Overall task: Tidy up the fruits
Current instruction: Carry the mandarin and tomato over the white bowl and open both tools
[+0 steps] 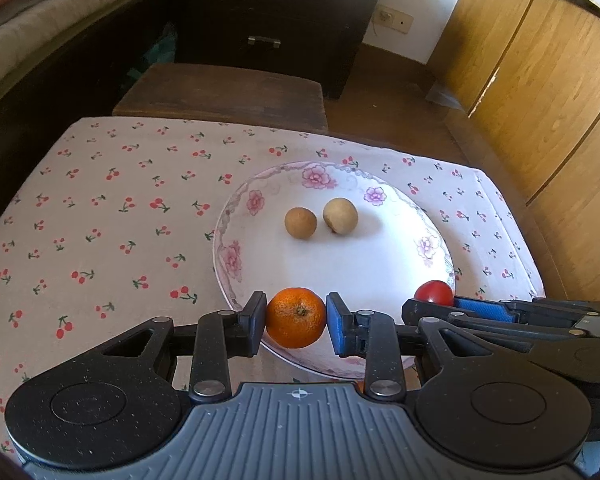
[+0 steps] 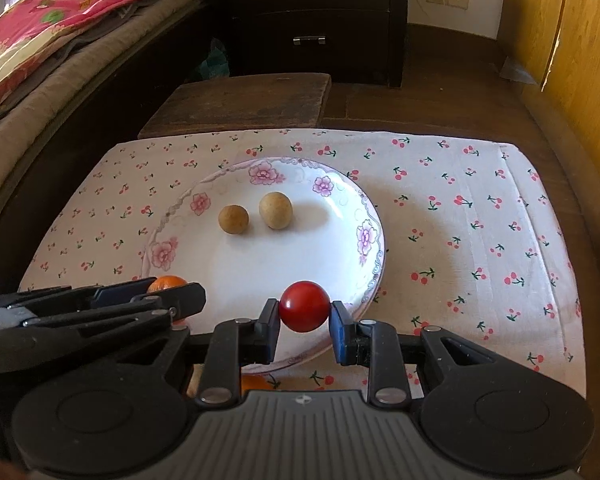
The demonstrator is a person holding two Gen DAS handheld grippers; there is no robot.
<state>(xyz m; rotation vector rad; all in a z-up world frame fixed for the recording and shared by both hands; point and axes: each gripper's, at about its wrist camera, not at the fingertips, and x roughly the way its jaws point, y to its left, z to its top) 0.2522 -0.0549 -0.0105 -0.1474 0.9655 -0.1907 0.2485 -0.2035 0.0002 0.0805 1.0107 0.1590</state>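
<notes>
— So, how far along is the sorting?

— Roughly halfway, I judge. Two brown fruits already lie on the flowered plate (image 1: 236, 258): a darker round one (image 1: 300, 223) and a paler one (image 1: 340, 216) just beside it, apparently not quite touching, both toward the far half of the plate.

— And the rest?

— Both are in hand. The left hand-held gripper (image 1: 296, 322) is clamped on a small orange (image 1: 296, 323), its pads pressed to either side, over the plate's near rim. The right hand-held gripper (image 2: 304, 307) grips a red round fruit (image 2: 304, 306), likely a cherry tomato, the same way, also above the near rim, toward the plate's right side.

— Are they resting on the plate?

— I cannot tell; each looks pinched between the pads near the rim, but whether it touches the china is hidden.

— Anything left on the bench?

— The cherry-print cloth (image 2: 460, 220) shows no other loose fruit on its open part. In the right wrist view there is an orange patch low down behind the gripper body, too hidden to name.

— So what remains?

— Setting both fruits down on the plate's bare near half and letting go, gently, since round fruit may roll.
</notes>
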